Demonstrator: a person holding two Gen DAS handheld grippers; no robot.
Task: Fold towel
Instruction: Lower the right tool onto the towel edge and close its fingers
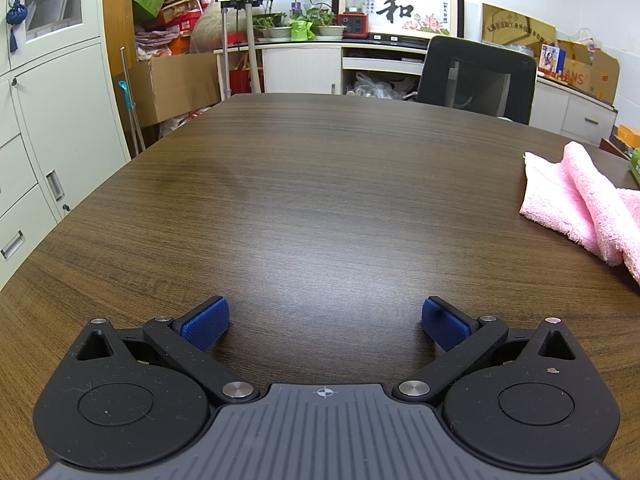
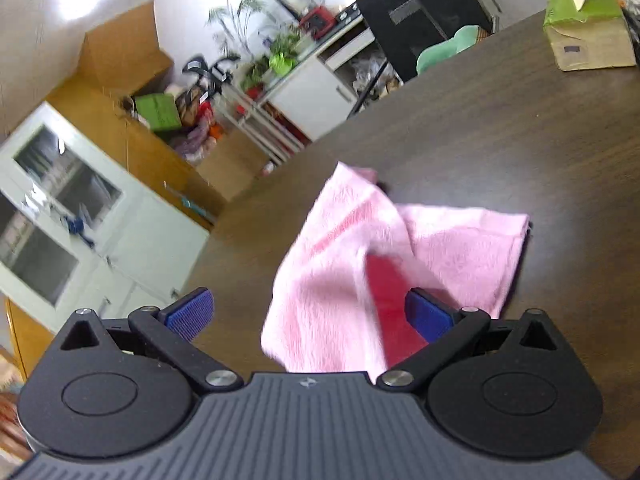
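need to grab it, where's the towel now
The towel lies crumpled on the table, just ahead of the open right gripper; far right in the left view.

Bare table (image 1: 320,184) ahead — only the towel (image 1: 580,200) and a far box (image 2: 592,40) obstruct.

Office: desk chair (image 1: 476,76), filing cabinets (image 1: 52,92).

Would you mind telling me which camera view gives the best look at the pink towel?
The right wrist view: the pink towel lies crumpled on the table near mid-frame, almost whole, between the open fingers of the right gripper, though blurred. The left wrist view catches only part of the towel at its right edge, cut off by the frame.
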